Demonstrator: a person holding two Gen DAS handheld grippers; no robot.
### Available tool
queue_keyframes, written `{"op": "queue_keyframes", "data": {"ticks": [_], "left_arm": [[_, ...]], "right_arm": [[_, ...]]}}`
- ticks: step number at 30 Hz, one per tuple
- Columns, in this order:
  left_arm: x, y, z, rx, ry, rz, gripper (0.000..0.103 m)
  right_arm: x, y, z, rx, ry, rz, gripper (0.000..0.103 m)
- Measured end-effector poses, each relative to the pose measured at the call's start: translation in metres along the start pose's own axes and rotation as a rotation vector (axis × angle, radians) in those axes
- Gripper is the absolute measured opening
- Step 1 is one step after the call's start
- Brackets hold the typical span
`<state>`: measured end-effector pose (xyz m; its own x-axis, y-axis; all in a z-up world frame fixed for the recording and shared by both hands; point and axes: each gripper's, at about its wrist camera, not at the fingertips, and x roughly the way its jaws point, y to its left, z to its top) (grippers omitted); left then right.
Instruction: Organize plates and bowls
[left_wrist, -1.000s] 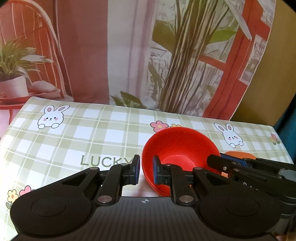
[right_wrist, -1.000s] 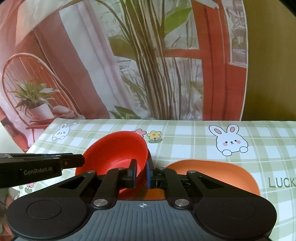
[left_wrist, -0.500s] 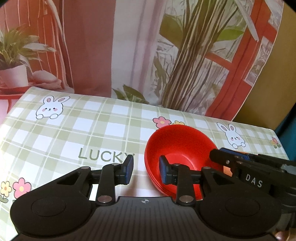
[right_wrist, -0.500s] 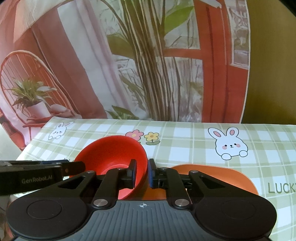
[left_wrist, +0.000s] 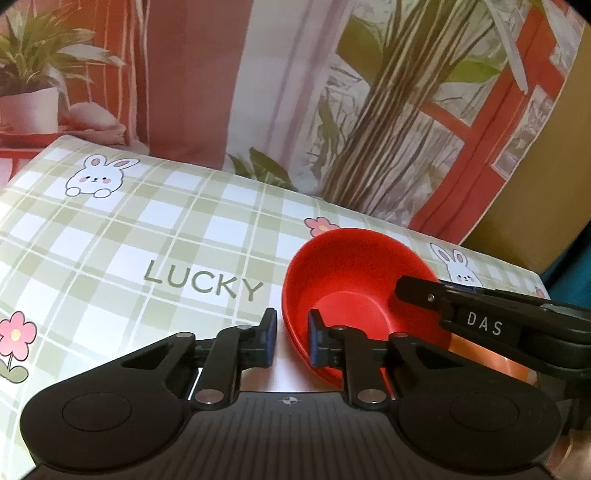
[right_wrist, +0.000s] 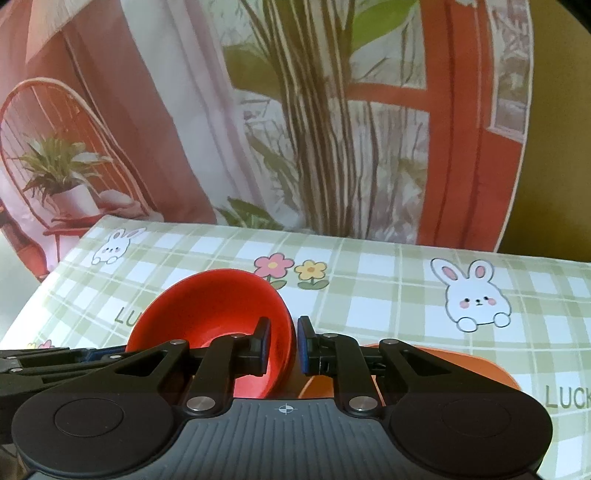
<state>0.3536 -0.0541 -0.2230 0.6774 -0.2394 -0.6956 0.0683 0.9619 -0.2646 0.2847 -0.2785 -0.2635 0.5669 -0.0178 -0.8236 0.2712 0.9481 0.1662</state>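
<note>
A red bowl (left_wrist: 354, 280) rests on an orange plate (right_wrist: 443, 363) on the checked tablecloth. My left gripper (left_wrist: 291, 338) is open, its fingers astride the bowl's near-left rim with a gap on both sides. My right gripper (right_wrist: 282, 345) is open too, its fingers astride the right rim of the bowl (right_wrist: 210, 314) without pinching it. The right gripper's arm crosses the bowl in the left wrist view (left_wrist: 480, 317). Only a sliver of the plate (left_wrist: 487, 360) shows there.
The green-checked tablecloth (left_wrist: 110, 240) with rabbits, flowers and the word LUCKY covers the table. A printed backdrop (right_wrist: 332, 129) of curtains, plants and a red window hangs right behind the table's far edge.
My left gripper opened from a narrow gap around the bowl's rim. My right gripper loosened its hold on the other rim. The bowl came down onto the orange plate.
</note>
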Motion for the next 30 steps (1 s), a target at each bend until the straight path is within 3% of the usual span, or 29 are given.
{"op": "queue_keyframes", "data": {"ticks": [8, 30], "left_arm": [[-0.004, 0.012, -0.006, -0.06, 0.005, -0.004, 0.018], [-0.008, 0.007, -0.01, -0.141, 0.008, -0.043, 0.018]], "right_arm": [[0.0, 0.008, -0.004, -0.003, -0.002, 0.01, 0.008], [-0.011, 0.0, -0.002, 0.058, -0.011, -0.003, 0.007]]}}
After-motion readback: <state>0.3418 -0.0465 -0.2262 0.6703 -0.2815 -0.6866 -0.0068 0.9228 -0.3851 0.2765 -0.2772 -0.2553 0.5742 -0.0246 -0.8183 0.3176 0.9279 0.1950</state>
